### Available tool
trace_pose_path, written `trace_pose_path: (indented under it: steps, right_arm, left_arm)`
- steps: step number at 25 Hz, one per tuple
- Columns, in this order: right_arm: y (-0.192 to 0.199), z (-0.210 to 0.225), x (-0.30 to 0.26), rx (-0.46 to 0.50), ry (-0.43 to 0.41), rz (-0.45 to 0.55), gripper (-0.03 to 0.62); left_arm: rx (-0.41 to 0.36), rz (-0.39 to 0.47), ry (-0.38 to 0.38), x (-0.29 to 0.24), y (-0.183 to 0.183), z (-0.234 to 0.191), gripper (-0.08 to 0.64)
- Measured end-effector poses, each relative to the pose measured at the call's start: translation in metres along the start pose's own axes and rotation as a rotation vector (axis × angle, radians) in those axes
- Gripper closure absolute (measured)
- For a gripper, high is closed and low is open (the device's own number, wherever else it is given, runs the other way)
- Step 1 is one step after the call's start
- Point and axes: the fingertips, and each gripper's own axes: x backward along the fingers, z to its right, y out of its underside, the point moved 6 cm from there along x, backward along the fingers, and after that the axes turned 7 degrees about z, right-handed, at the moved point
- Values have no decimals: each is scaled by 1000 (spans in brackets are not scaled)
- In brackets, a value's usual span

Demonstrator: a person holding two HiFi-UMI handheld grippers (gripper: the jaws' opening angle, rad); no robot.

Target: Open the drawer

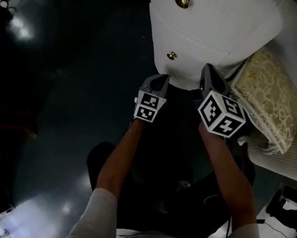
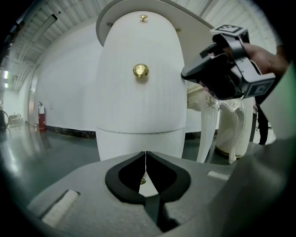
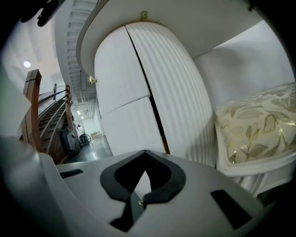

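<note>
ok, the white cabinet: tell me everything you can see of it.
The cabinet is white, matte, finely ribbed, with a bulging rounded front under an overhanging top. Horizontal seams split the front into drawers with round brass knobs; all look shut. It stands upright on the dark glossy floor. A leaf-patterned cushion lies close at one side. The left tongs and right tongs, both shut, point at it without gripping it.

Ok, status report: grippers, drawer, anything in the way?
Left gripper shut, empty. Right gripper shut, empty. Drawer closed, knob untouched. Nothing in the way.
</note>
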Motion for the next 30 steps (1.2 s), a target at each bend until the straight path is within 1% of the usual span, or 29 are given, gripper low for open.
trace_pose_path:
  steps: [1,4,5,6,8,9,10,11,12,16,18,21,25,27,29,30]
  right_arm:
    - [1,1,1,-28,6,0,577]
    - [4,-5,4,-171,12,-15,577]
    - [5,-12,6,-178,-7,-18,577]
    - [6,-22,8,-141,-33,-18,577]
    - [12,-41,10,15,-85,-10,577]
    - [17,-48,11,87,-109,-11,577]
    - [21,-52,10,137,-128,-18,577]
    - [24,-53,9,161,-139,-28,577]
    - [25,-52,9,163,-143,-37,577]
    - [21,-48,9,107,-132,-27,577]
    - [22,-44,7,92,-118,-22,577]
    - [23,-29,1,37,-80,-38,577]
    - [16,-23,-3,-29,-58,-4,577]
    - [13,-21,-3,-25,-53,10,577]
    - [12,-17,-5,-15,-47,15,577]
    - [13,-14,-6,-29,-42,14,577]
  left_arm:
    - [-8,3,12,-2,5,-1,549]
    - [-6,12,35,-8,23,-5,549]
    - [3,13,38,-10,30,-6,549]
    - [11,11,39,-11,37,-7,549]
    - [9,-1,29,-11,50,-10,547]
    - [7,-7,19,-12,56,-13,533]
    - [9,-11,10,-14,60,-15,490]
    - [16,-13,3,-17,63,-15,452]
    - [24,-14,0,-20,65,-15,437]
    - [26,-22,6,-29,74,-15,414]
    - [33,-24,5,-31,76,-16,416]
    - [46,-21,4,-39,75,-13,416]
    - [57,-12,-6,-43,78,-14,417]
    - [62,-4,1,-45,79,-13,424]
    - [61,9,-1,-46,78,-13,449]
    - [63,15,-4,-46,77,-13,449]
